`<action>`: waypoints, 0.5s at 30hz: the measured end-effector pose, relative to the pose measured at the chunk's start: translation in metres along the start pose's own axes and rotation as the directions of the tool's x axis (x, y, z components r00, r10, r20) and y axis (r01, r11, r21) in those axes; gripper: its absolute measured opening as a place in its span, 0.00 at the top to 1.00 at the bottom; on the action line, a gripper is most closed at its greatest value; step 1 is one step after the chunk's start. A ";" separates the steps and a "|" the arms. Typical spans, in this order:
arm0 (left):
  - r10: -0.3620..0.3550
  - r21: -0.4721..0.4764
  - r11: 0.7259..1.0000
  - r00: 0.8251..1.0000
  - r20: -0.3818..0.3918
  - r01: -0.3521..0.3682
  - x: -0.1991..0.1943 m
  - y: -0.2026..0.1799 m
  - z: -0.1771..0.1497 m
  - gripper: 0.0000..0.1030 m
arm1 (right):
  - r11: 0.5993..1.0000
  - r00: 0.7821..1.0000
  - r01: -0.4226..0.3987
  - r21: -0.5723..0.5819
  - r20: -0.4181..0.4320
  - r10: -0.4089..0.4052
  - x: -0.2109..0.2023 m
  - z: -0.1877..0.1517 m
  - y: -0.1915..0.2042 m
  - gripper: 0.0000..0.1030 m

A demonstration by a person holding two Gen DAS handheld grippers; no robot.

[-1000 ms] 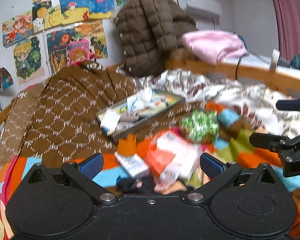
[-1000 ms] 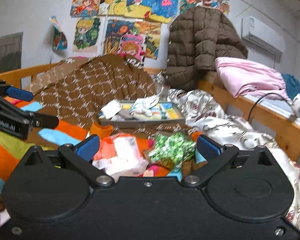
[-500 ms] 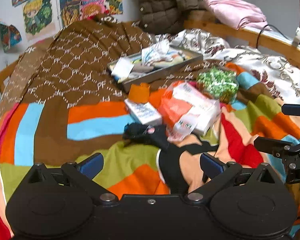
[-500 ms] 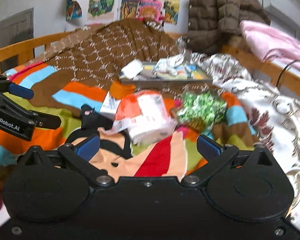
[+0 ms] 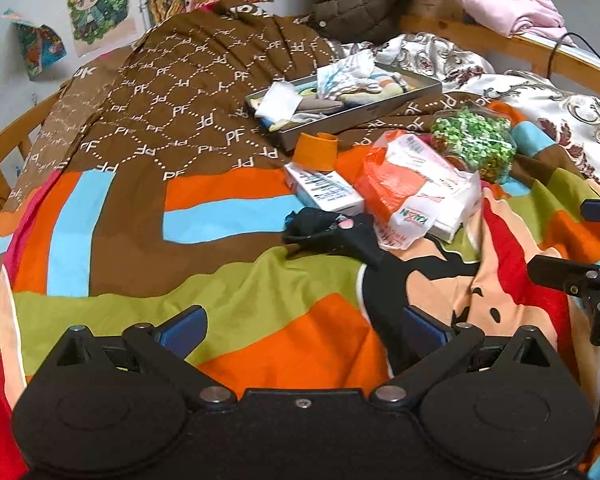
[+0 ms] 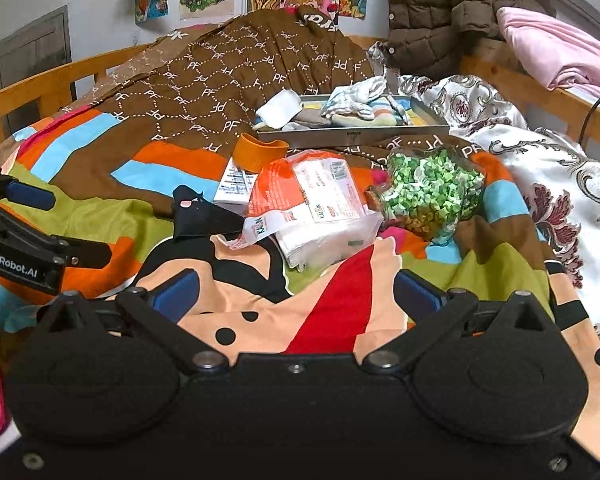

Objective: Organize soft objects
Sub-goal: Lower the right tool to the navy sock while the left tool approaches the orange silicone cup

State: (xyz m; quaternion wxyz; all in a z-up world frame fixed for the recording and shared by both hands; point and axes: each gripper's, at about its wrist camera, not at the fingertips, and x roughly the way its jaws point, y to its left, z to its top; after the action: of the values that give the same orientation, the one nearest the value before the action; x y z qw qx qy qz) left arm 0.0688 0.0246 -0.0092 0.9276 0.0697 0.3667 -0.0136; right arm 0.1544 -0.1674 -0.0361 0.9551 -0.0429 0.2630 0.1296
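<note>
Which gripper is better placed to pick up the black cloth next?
Left, probably. The black cloth lies nearly straight ahead of the open left gripper; for the right gripper it sits off to the left.

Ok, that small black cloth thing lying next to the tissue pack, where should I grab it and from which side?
Grip the black cloth at its raised, crumpled left end, coming from above and the near-left with the open left gripper. That end bunches up off the blanket; its right end lies flat against the tissue pack.

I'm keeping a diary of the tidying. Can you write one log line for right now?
left tongs: open, empty | right tongs: open, empty | black sock: on bedspread, untouched | tray: holds socks
</note>
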 end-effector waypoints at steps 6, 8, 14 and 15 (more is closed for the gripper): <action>0.036 0.069 0.997 0.999 0.026 -0.037 0.000 0.005 0.008 0.01 | 1.000 1.000 -0.028 -0.012 0.002 0.028 0.010 0.004 0.002 0.01; 0.044 0.124 0.991 0.998 0.034 -0.048 0.000 0.008 0.014 0.01 | 0.999 0.999 -0.050 -0.018 0.002 0.050 0.016 0.006 0.004 0.00; 0.082 0.248 0.965 0.996 0.031 -0.087 0.009 0.019 0.054 0.01 | 0.992 0.992 -0.125 -0.027 0.025 0.126 0.036 0.016 0.011 0.00; 0.088 0.264 0.960 0.995 0.037 -0.095 0.009 0.020 0.062 0.01 | 0.990 0.990 -0.138 -0.025 0.029 0.139 0.040 0.018 0.011 0.00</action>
State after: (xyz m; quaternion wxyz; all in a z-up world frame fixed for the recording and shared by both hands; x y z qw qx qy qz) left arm 0.1195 0.0357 0.0317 0.9141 0.2101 0.3462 -0.0204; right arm 0.1931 -0.1448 -0.0411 0.9471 -0.0334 0.2492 0.1994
